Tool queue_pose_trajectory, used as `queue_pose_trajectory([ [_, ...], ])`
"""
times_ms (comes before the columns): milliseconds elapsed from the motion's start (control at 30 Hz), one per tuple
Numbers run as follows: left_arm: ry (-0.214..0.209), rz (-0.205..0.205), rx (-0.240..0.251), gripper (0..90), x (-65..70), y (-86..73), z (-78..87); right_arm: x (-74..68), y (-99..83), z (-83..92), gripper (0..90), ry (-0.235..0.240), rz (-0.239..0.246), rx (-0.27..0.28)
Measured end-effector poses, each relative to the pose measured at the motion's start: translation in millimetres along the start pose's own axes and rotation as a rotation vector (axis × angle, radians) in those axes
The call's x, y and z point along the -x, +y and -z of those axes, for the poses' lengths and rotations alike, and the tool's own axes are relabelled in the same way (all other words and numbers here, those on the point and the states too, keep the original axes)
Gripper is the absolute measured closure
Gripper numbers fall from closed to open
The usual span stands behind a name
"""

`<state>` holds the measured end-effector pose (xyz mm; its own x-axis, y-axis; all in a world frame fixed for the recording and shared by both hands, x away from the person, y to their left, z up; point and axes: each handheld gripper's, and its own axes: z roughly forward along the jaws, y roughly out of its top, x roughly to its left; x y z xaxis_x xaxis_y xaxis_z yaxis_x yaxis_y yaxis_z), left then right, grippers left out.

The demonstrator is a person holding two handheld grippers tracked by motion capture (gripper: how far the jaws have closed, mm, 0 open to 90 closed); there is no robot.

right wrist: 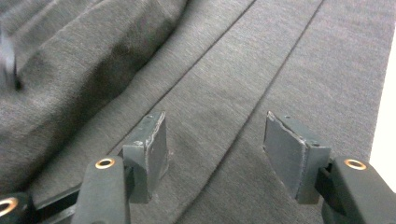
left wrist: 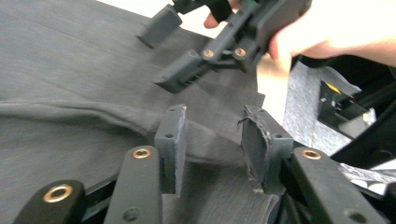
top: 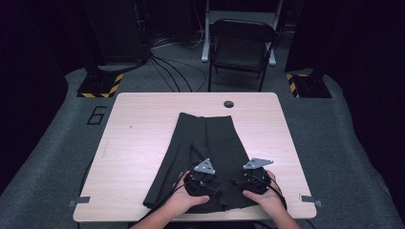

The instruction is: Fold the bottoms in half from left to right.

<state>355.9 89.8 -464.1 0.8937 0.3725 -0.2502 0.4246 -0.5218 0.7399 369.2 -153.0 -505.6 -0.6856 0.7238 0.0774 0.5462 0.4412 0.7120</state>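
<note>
Two grippers work at the near edge of the worktop [top: 138,143], both over the near end of a dark grey garment [top: 205,143] that lies flat and lengthwise down the middle, its far end near a round hole in the board.

The left gripper [top: 203,183] has its jaws spread partway. In the left gripper view a raised fold of cloth [left wrist: 205,140] runs between the pads [left wrist: 173,144], but they do not press on it. The right gripper [top: 250,179] hovers just beside it with jaws spread. In its own view the pads [right wrist: 156,144] stand apart over flat cloth crossed by two long seams or creases [right wrist: 280,79], holding nothing. A bunched, rumpled part of the garment [right wrist: 79,60] lies to that view's upper left.

The cloth looks soft, thin and limp, a light knit or suiting that will drape, sag and slide over itself rather than keep a shape. Flat areas give the pads nothing to bite, so the better hold is probably a raised fold, a hem or a corner, pinched at two points so the piece lifts evenly.

Beyond the worktop stand a folding chair [top: 241,45] and grey carpet [top: 47,157].
</note>
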Motion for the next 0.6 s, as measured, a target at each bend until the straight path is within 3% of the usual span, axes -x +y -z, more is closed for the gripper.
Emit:
queue_pose_trajectory([
  [400,0.158,0.041,0.081,54.1,-25.5,-8.5,52.3,-25.7,23.7,9.5,39.1,0.042,0.021,0.081],
  [600,0.214,0.054,0.083,52.5,-37.7,-11.8,68.9,-43.4,41.4,12.3,40.2,0.063,0.059,0.077],
])
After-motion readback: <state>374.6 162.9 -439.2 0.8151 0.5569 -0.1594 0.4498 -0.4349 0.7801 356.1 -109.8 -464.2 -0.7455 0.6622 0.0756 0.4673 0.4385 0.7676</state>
